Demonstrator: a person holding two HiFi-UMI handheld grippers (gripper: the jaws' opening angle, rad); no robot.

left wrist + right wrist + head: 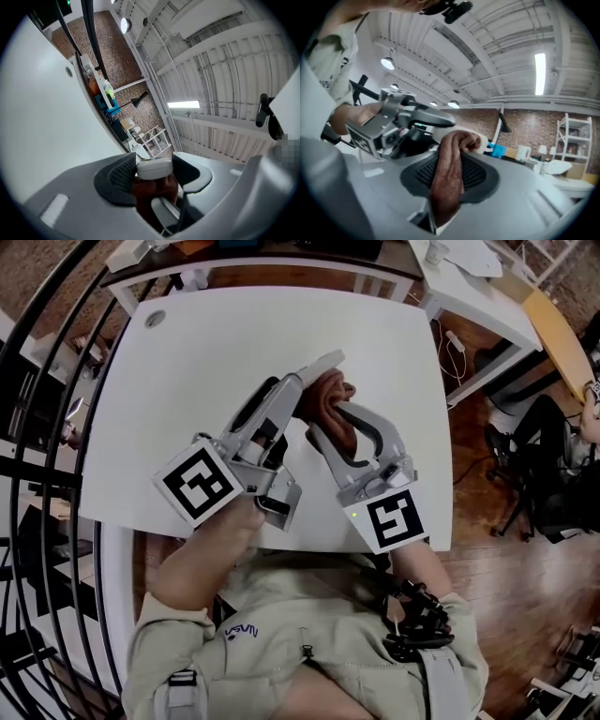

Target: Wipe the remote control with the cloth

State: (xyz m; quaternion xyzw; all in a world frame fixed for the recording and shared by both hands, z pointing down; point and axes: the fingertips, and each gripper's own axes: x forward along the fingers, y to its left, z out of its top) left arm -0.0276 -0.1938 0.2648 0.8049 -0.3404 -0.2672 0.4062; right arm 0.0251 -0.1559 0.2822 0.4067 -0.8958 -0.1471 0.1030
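— White table (187,381) beneath you; what are you holding?
— My left gripper (295,395) is clamped on the remote control (323,362), held over the table; my right gripper (323,427) pinches the brown cloth (335,399); beyond the jaws, cloth touches remote.

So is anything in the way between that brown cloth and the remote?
Nothing visible. The cloth, pinched in the right gripper, appears pressed against the remote control that the left gripper holds above the table.

Table (187,381) far half bare; railing (37,468) left.
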